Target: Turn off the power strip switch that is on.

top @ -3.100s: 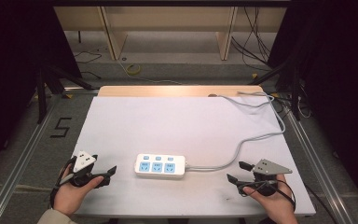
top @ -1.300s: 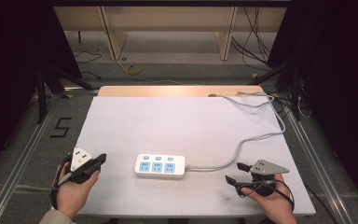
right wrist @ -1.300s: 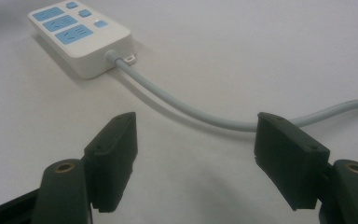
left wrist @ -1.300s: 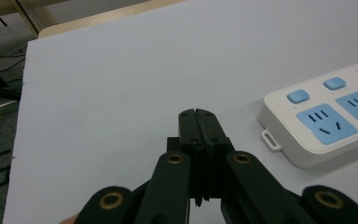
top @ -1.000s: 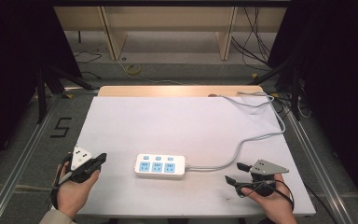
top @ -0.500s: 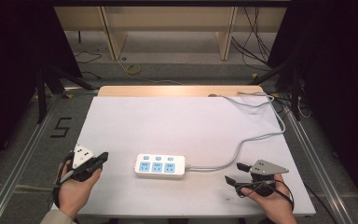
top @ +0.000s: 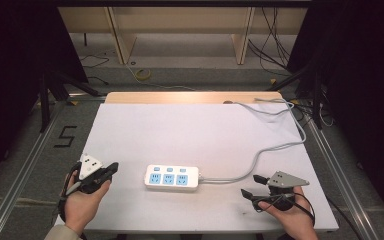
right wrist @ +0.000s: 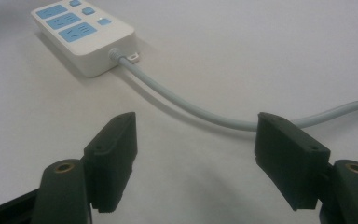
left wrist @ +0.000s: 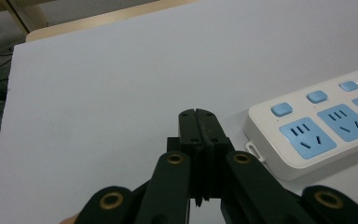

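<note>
White power strip [top: 172, 178] looks like smooth moulded plastic with a soft sheen, its socket faces and buttons a flatter pale-blue plastic. Running off its end, the grey cord [right wrist: 186, 103] has a smooth, rubbery-looking sleeve, slightly glossy where the light catches it. Under the strip, the desk [top: 195, 130] is covered in a matt white sheet, even and almost paper-like, and beyond the strip a bare strip of pale wood [top: 190, 97] shows, lightly lit. Left gripper [left wrist: 200, 128]: matt black plastic jaws, faintly grainy, with brass-coloured rivets. Right gripper [right wrist: 196, 154]: same dull black plastic, and in the high view a flat grey plate that looks like brushed metal.
</note>
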A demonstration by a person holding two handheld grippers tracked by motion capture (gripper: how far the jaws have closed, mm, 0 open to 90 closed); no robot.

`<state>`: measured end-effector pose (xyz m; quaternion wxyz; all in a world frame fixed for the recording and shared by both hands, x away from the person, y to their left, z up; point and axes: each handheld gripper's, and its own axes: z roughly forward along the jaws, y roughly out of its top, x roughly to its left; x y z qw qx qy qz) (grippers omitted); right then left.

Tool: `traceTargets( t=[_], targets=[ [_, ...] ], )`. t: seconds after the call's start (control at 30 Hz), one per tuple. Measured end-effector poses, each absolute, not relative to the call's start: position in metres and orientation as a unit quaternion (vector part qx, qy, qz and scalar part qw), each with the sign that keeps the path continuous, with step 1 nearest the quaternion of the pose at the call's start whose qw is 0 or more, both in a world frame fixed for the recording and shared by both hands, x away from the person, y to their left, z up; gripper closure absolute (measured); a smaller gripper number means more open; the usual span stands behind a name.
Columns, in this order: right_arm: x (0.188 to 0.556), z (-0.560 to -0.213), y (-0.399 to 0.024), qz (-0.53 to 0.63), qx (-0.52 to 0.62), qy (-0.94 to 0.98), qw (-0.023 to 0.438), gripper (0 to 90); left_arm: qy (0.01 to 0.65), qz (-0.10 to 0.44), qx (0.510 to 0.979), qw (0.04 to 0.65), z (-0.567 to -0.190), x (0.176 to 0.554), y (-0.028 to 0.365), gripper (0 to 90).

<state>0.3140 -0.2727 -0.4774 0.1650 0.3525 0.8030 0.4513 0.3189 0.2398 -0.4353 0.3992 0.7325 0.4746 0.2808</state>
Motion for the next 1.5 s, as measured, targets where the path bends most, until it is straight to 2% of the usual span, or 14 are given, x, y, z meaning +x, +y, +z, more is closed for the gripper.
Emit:
traceTargets(
  t=[1.5],
  targets=[
    [0.314, -0.478, -0.271, 0.450, 0.350, 0.805, 0.161, 30.5, 0.448, 0.271, 0.752, 0.400, -0.430, 0.330, 0.205, 89.7]
  ],
)
